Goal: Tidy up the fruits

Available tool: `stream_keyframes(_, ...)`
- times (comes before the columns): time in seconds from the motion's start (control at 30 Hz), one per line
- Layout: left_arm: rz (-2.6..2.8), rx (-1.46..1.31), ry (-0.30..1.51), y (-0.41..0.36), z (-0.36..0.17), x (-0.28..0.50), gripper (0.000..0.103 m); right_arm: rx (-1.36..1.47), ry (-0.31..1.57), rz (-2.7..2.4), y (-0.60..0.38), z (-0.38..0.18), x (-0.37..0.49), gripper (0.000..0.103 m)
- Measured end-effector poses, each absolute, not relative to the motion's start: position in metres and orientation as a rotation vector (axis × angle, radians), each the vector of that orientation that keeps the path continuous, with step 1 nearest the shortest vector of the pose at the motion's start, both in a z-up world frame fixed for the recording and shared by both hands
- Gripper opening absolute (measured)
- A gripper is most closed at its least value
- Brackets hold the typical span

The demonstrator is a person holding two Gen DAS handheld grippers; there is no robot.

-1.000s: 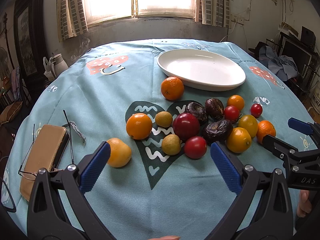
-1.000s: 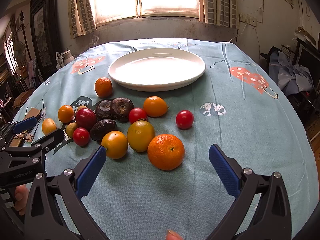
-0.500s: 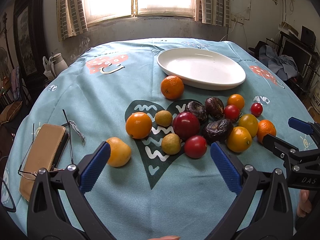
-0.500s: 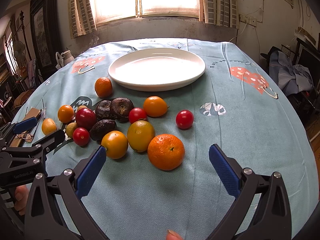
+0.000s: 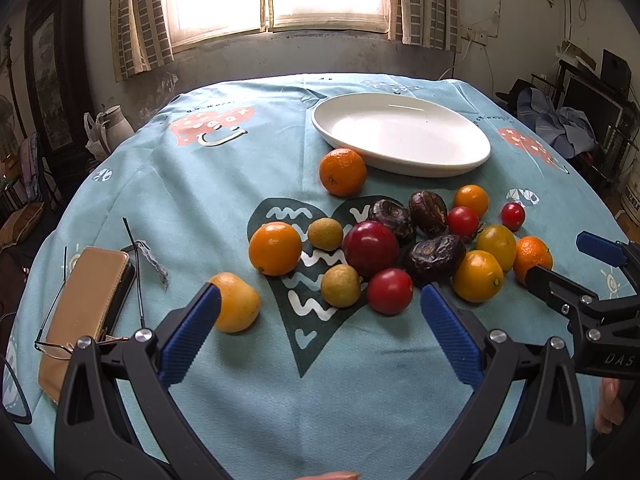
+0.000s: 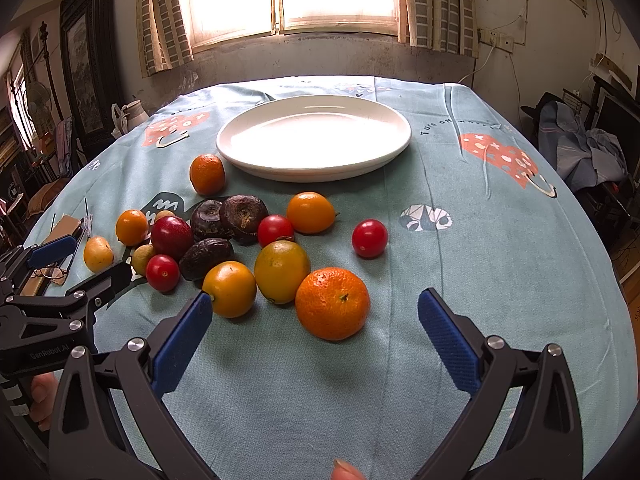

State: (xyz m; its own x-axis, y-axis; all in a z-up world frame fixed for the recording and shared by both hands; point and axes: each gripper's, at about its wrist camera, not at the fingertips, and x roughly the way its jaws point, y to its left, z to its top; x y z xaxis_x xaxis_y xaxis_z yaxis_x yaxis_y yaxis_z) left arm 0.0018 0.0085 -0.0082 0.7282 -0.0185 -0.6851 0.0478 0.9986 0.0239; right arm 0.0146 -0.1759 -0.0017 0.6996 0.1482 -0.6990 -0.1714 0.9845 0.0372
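The right gripper (image 6: 314, 330) hangs low over the tablecloth (image 6: 500, 264) with its blue pads spread wide and nothing between them; the left gripper (image 5: 320, 330) is likewise wide apart and empty. Seen from the right wrist, the left tool's body carries the marking "GenRobot.AI"; from the left wrist, the right tool's body shows the letters "DAS", the rest cut off by the frame edge.

Just ahead of the right gripper sits a mandarin (image 6: 332, 303), beside a yellow-green fruit (image 6: 282, 271) and a yellow-orange fruit (image 6: 229, 289). Beyond them the cluster runs on: a small red tomato (image 6: 162, 273), three dark wrinkled fruits (image 6: 230, 218), a red plum (image 6: 172, 237), another tomato (image 6: 275, 231), and an orange fruit (image 6: 310, 212). A lone cherry tomato (image 6: 369, 238) lies apart to the right. A second mandarin (image 6: 207, 174) lies near the plate's rim.

At the left edge a tan case (image 5: 86, 300) lies with spectacles (image 5: 56, 346) against it.

Farther back, the white plate (image 6: 314, 136) holds nothing; all the fruit lies on the cloth. Printed lettering beside the plate is too distorted to read surely.
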Motion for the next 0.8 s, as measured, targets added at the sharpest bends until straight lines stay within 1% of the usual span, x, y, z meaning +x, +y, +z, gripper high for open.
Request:
stream_keyframes(0.5, -0.056, 0.032, 0.755, 0.008, -0.01, 0.001, 0.101, -0.023, 0.774, 0.185, -0.179, -0.003, 0.014, 0.102)
stream_keyframes(0.63, -0.138, -0.072, 0.774, 0.022, -0.014, 0.003, 0.101, 0.048, 0.765, 0.241, -0.192, -0.006, 0.012, 0.102)
stream_keyframes(0.7, -0.139, -0.123, 0.819, 0.032, -0.02, 0.009, 0.101, 0.085, 0.763, 0.255, -0.198, -0.006, 0.012, 0.102)
stream_keyframes(0.8, -0.092, -0.063, 0.824, 0.034, -0.019, 0.012, 0.101, 0.143, 0.769, 0.303, -0.202, -0.007, 0.015, 0.102)
